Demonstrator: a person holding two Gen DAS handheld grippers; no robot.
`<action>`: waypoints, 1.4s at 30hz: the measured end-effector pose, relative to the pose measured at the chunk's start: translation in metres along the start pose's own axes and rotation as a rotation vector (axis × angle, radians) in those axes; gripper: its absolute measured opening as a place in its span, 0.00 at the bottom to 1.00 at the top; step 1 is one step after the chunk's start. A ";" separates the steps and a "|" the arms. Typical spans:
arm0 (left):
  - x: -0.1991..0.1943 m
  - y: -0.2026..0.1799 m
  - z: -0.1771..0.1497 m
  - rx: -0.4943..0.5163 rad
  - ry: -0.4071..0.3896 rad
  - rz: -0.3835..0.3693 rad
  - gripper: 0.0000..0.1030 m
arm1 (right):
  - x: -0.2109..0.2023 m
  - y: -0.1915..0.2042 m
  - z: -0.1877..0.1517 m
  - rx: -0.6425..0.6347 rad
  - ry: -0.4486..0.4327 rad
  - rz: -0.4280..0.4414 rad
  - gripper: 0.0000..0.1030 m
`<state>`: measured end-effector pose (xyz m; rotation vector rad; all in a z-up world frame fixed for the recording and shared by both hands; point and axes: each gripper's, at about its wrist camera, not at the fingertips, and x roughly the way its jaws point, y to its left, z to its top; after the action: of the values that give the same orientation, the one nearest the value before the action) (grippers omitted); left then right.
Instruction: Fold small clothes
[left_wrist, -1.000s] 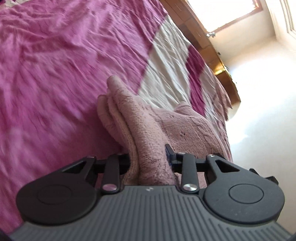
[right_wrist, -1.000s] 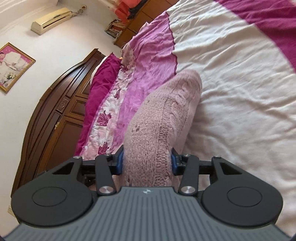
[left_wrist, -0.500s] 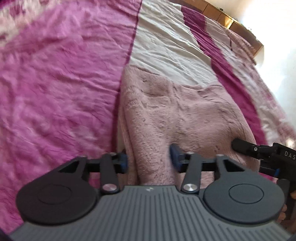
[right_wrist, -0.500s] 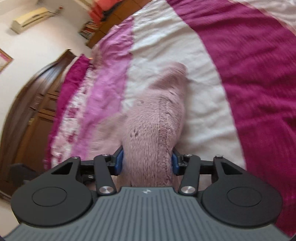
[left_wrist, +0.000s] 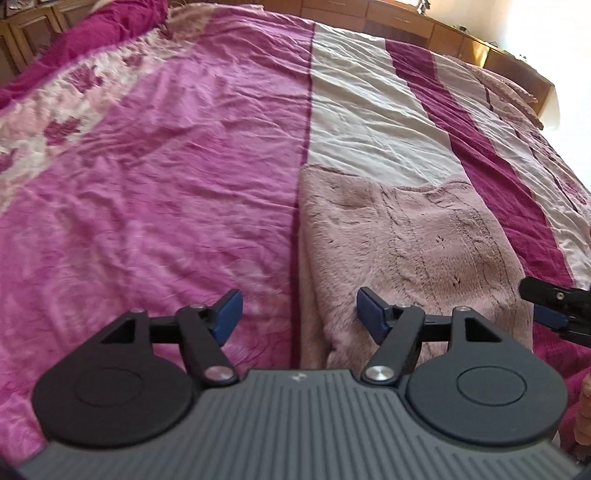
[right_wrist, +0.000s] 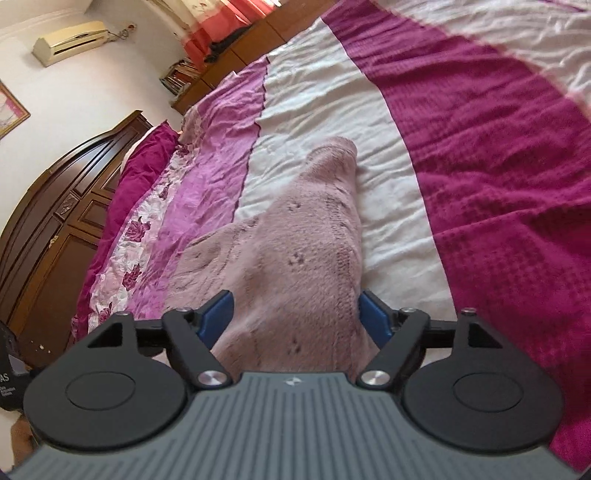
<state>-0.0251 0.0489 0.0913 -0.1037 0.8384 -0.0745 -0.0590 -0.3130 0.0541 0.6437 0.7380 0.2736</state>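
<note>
A fuzzy pale-pink knitted garment lies folded and flat on the striped bedspread. My left gripper hovers over its near left edge with the jaws opening. Only that edge lies between the blue pads, and they do not press on it. In the right wrist view the garment runs away from my right gripper. Its jaws are opening too, with the near end of the knit between them and loose. The right gripper's tip shows at the left wrist view's right edge.
The bedspread has pink, white and magenta stripes. A dark wooden headboard and magenta pillows are at the left. Wooden cabinets line the far side of the bed. An air conditioner hangs on the wall.
Both grippers brought the garment down onto the bed and their jaws spread, letting it go. It hung bunched between the pads before and now lies flat.
</note>
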 end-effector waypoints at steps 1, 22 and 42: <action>-0.005 0.000 -0.002 0.001 -0.004 0.016 0.71 | -0.006 0.003 -0.003 -0.012 -0.008 -0.001 0.81; -0.006 -0.040 -0.067 0.099 0.083 0.084 0.75 | -0.029 0.025 -0.067 -0.195 0.102 -0.122 0.89; 0.017 -0.042 -0.080 0.075 0.146 0.108 0.75 | -0.002 0.013 -0.079 -0.204 0.174 -0.178 0.94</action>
<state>-0.0740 0.0009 0.0309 0.0179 0.9843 -0.0116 -0.1160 -0.2686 0.0188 0.3612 0.9150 0.2391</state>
